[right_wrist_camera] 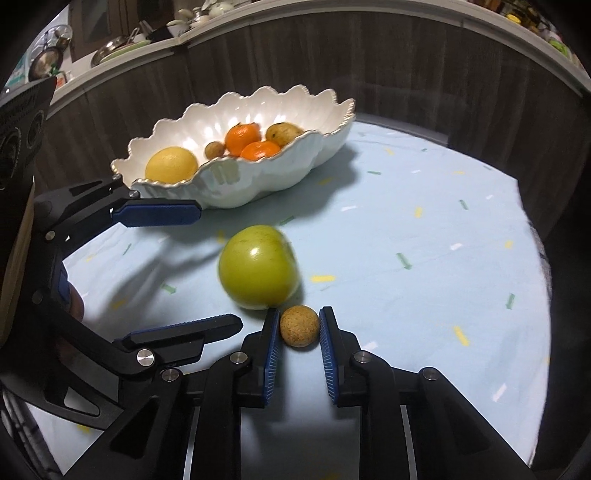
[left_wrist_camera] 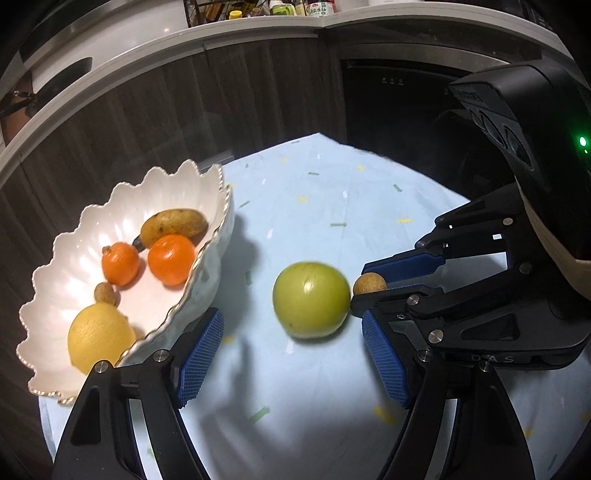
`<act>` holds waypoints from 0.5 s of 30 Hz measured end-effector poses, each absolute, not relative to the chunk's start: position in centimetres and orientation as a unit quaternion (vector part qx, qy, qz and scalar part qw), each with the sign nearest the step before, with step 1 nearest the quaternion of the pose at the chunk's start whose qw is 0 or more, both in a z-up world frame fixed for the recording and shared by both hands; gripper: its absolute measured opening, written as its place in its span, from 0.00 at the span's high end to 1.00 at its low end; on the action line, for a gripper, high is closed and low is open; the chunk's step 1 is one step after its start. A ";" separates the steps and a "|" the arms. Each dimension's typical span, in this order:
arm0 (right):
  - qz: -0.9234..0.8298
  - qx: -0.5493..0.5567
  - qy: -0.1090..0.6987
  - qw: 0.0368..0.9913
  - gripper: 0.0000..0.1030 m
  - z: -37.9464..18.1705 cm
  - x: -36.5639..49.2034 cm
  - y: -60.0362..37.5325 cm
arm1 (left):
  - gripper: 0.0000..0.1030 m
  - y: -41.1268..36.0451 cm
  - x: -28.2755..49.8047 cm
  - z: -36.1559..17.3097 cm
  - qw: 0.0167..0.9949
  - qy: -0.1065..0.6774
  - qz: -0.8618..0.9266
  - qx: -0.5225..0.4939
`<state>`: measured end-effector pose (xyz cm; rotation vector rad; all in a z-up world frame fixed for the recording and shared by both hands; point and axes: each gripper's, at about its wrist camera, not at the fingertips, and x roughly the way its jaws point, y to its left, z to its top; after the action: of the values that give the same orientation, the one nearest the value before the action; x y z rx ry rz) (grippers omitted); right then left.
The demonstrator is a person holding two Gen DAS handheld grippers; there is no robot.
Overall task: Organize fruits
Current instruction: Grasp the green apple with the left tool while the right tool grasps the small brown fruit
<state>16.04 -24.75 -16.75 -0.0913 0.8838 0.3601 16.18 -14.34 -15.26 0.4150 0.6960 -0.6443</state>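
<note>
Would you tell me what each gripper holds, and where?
The right gripper pinches the small brown fruit across its sides; the left gripper holds nothing.

The green fruit (right_wrist_camera: 258, 266) is smeared by motion blur along its edges in both views. In the left wrist view the small brown fruit (left_wrist_camera: 369, 283) at its three o'clock is half hidden behind the right gripper (left_wrist_camera: 373, 291). Bottles (left_wrist_camera: 295, 7) at twelve o'clock are cut off by the frame edge, labels too small to read. Dishes (right_wrist_camera: 110, 44) at eleven o'clock in the right wrist view blur together.

Home kitchen: curved pale stone-like countertop (right_wrist_camera: 332, 22) over dark wood-grain cabinets (right_wrist_camera: 406, 74), carrying metal pans (right_wrist_camera: 110, 48) and probably condiment bottles (left_wrist_camera: 321, 7).
</note>
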 end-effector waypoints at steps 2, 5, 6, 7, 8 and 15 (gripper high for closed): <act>0.163 -0.037 0.424 0.890 0.78 -16.6 16.0 -25.4 | 0.25 -14.8 16.3 -15.3 0.868 0.331 -0.314 0.197; 0.149 -0.034 0.421 0.894 0.78 -16.5 15.9 -26.2 | 0.29 -15.6 16.7 -15.5 0.864 0.332 -0.322 0.199; 0.144 -0.032 0.420 0.895 0.78 -16.5 16.0 -26.5 | 0.32 -15.9 16.8 -15.6 0.862 0.334 -0.326 0.198; 0.142 -0.030 0.420 0.896 0.78 -16.4 16.0 -26.6 | 0.33 -16.0 16.9 -15.7 0.861 0.335 -0.327 0.197; 0.140 -0.028 0.420 0.896 0.78 -16.4 16.1 -26.8 | 0.36 -16.1 17.1 -15.8 0.860 0.338 -0.328 0.196; 0.134 -0.022 0.421 0.897 0.78 -16.5 16.3 -27.0 | 0.48 -16.6 18.4 -16.5 0.852 0.365 -0.323 0.190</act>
<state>16.32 -27.01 -16.46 -0.0459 0.8714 0.2778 18.35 -16.60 -16.52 0.3993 0.7677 -0.6805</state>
